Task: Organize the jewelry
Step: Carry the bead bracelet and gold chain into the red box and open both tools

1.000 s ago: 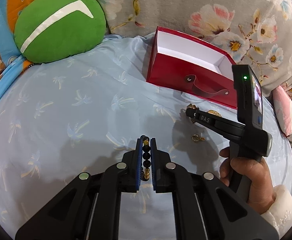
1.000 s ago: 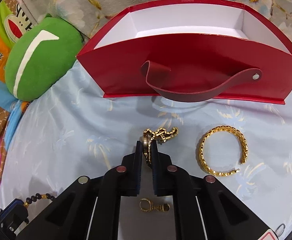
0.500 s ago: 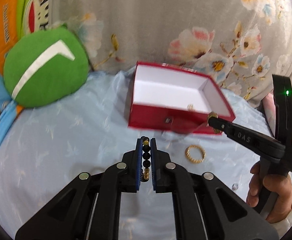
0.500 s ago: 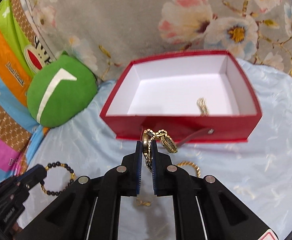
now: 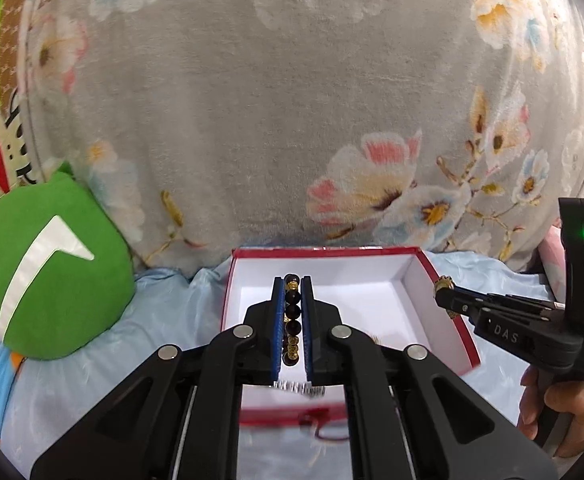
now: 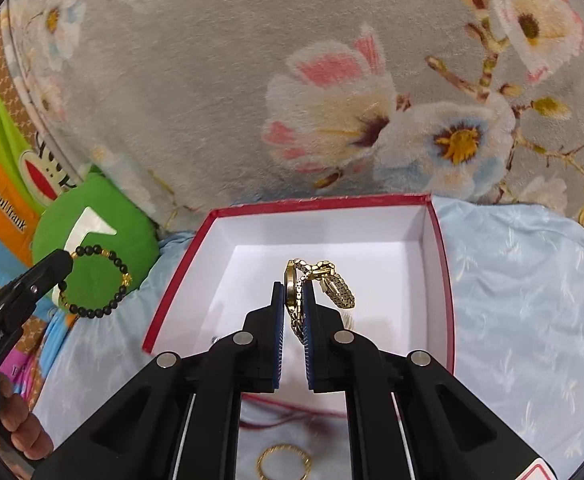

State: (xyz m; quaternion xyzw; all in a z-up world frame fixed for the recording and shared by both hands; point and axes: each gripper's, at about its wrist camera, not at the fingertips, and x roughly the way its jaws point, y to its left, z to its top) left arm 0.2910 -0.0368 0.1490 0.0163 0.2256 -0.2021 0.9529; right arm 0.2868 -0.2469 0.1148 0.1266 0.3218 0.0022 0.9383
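Note:
A red box (image 5: pixel 444 300) with a white inside stands open on the light blue bedspread; it also shows in the right wrist view (image 6: pixel 438 248). My left gripper (image 5: pixel 292 286) is shut on a black and gold bead bracelet (image 5: pixel 292 314), held above the box; the bracelet hangs as a loop in the right wrist view (image 6: pixel 96 280). My right gripper (image 6: pixel 292 292) is shut on a gold watch (image 6: pixel 324 280), held over the box interior. In the left wrist view the right gripper (image 5: pixel 444 284) hovers at the box's right wall. A gold bangle (image 6: pixel 284 462) lies on the bedspread before the box.
A green round cushion (image 5: pixel 48 272) lies left of the box. A grey floral blanket (image 5: pixel 292 100) rises behind it. A small item (image 5: pixel 298 388) lies inside the box near the front wall. The box's red strap handle (image 6: pixel 292 416) hangs at the front.
Both grippers rose and moved forward from the bedspread to above the open box, each still holding its piece. The gold bangle stayed on the bedspread.

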